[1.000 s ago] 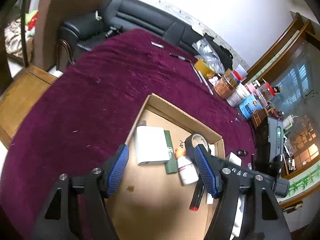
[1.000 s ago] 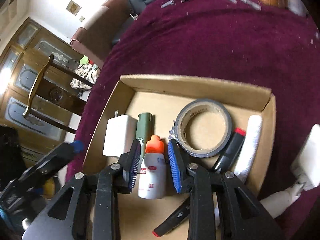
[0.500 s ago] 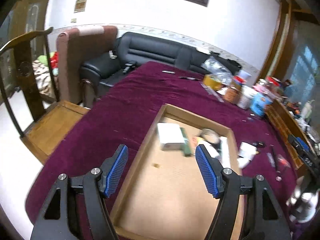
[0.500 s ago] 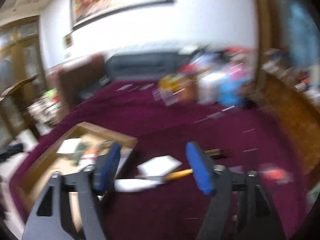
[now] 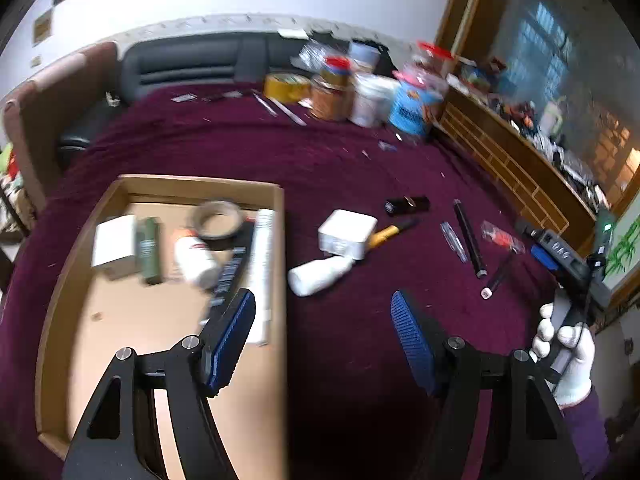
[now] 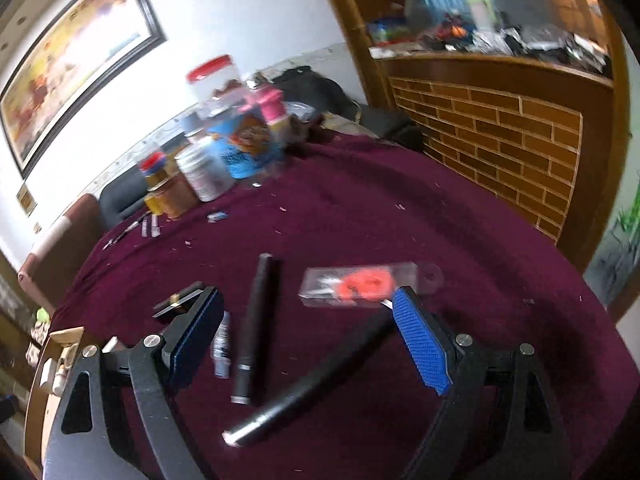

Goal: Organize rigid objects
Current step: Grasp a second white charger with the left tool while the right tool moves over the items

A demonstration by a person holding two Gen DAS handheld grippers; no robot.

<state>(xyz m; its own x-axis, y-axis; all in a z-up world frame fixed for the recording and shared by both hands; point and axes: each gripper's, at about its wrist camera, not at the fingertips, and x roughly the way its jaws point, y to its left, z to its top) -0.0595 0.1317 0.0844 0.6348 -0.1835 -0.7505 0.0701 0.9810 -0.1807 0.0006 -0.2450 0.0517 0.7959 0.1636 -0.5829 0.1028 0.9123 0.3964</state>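
Maroon-clothed desk (image 5: 340,152), cardboard box (image 5: 280,240), loose items beside it.
A second ago the right gripper (image 6: 308,340) straddled the small white bottle (image 5: 196,256) in the box; that bottle now lies there released, and both grippers, left gripper (image 5: 324,340) included, hang empty, fingers spread, the right over the black tube (image 6: 256,328) outside, likely next.

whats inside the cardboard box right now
The cardboard box holds a white block, green case, white bottle, tape roll, black marker and white tube; its near end is hidden.
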